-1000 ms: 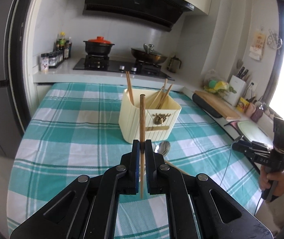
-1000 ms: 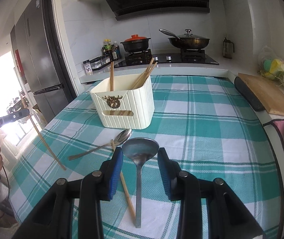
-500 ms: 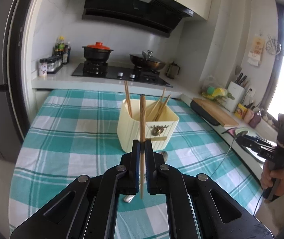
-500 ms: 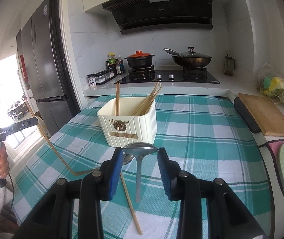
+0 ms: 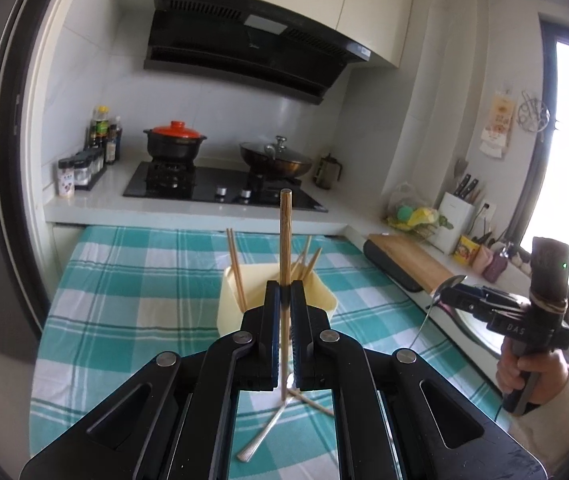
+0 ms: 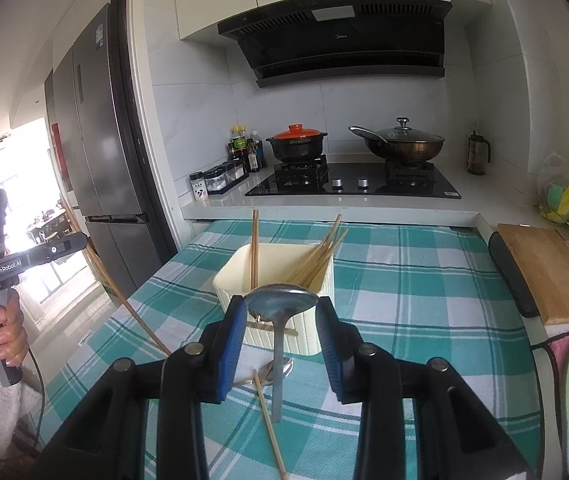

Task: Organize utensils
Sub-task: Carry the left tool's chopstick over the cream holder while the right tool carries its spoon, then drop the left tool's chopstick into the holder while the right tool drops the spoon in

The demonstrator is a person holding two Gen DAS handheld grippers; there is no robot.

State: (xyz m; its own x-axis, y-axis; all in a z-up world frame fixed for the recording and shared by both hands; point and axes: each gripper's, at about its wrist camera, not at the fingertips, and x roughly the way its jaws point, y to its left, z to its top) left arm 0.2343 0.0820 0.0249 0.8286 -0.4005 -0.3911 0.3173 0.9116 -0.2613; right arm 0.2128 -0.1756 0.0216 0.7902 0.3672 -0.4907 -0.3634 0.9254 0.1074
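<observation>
My left gripper (image 5: 284, 294) is shut on a wooden chopstick (image 5: 285, 236) that stands upright, in the air just short of the cream utensil holder (image 5: 230, 300). The right gripper (image 6: 280, 314) is shut on the bowl of a metal spoon (image 6: 281, 300), whose handle hangs down clear of the table in front of the holder (image 6: 236, 270). Several chopsticks (image 6: 254, 244) lean inside the holder. Below both grippers a second spoon (image 5: 266, 428) and a loose chopstick (image 6: 270, 428) lie on the checked tablecloth. Each gripper shows in the other's view: the right one (image 5: 450, 298) at the right, the left one (image 6: 68, 244) at the left.
The table with the teal checked cloth (image 6: 424, 280) runs back to a counter with a hob (image 6: 352, 184), a red-lidded pot (image 6: 296, 146) and a wok (image 6: 404, 146). A cutting board (image 6: 544, 268) lies at the right, spice jars (image 5: 80, 168) and a fridge (image 6: 96, 140) at the left.
Both grippers have risen and tipped up. The spoon has come off the table in the right gripper, and the chopstick has gone up with the left one. The holder now sits lower in both views.
</observation>
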